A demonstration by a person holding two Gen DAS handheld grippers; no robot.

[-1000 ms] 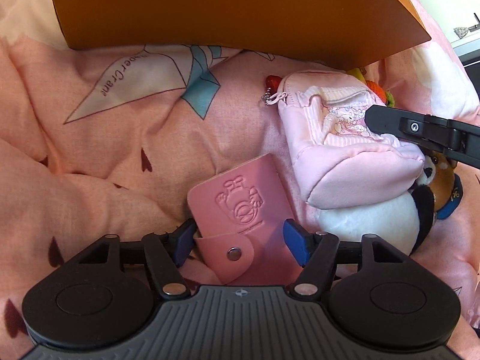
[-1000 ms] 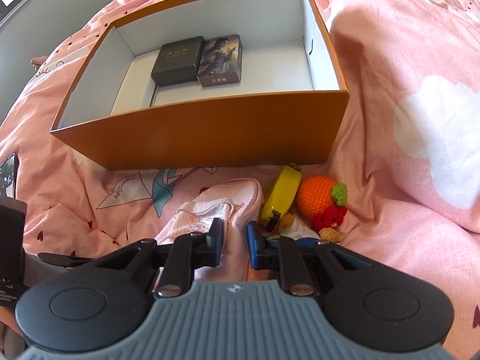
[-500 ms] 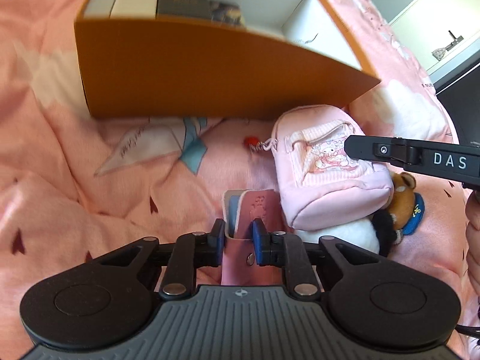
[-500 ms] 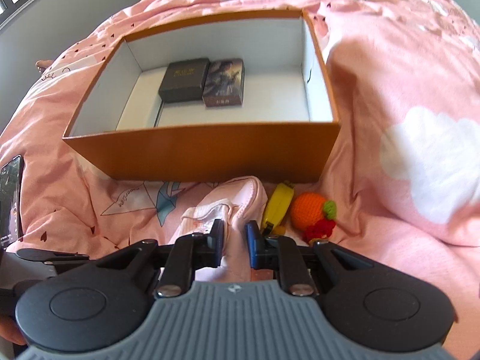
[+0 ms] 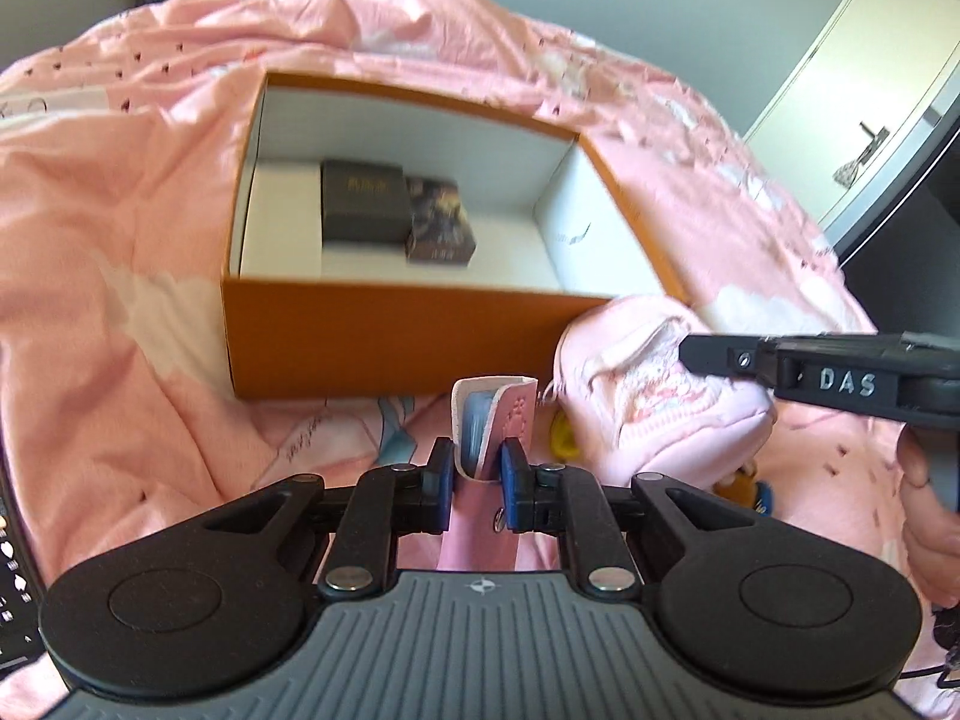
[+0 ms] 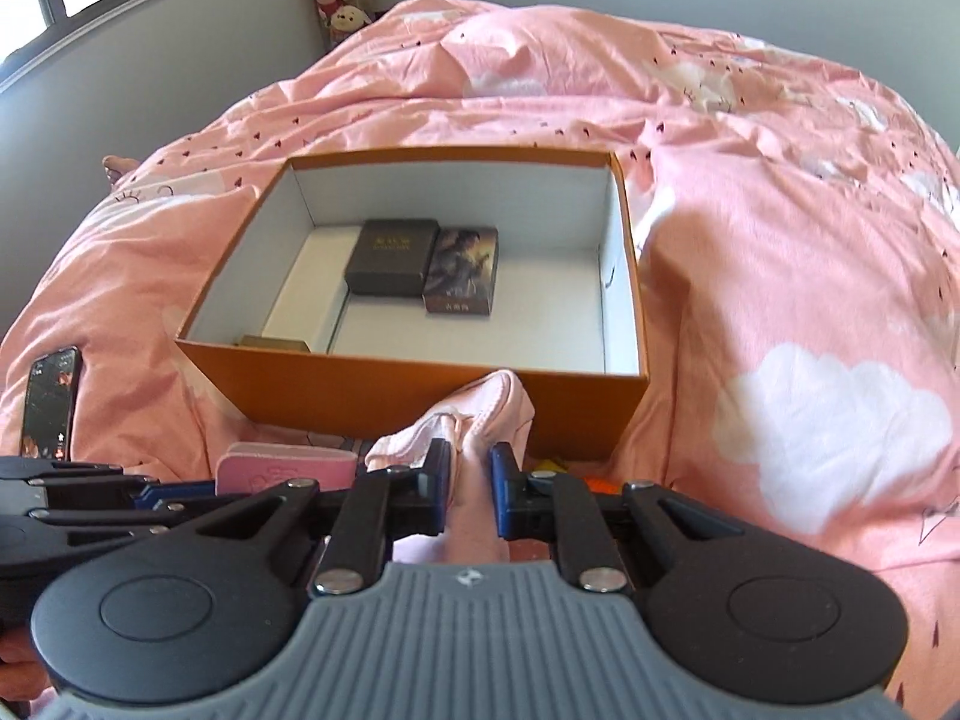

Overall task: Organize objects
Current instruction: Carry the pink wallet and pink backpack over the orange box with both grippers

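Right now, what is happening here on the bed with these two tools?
A person is tidying small things into the orange box on the pink bedcover. The left tool is shut on a pink card holder; the right tool is shut on a pale pink pouch. Both are held above the cover, in front of the box and not yet in it. Two small dark boxes already lie inside.

Left gripper point(image 5: 477, 483) clamped shut, right gripper point(image 6: 469, 489) likewise pinched, both angled downward
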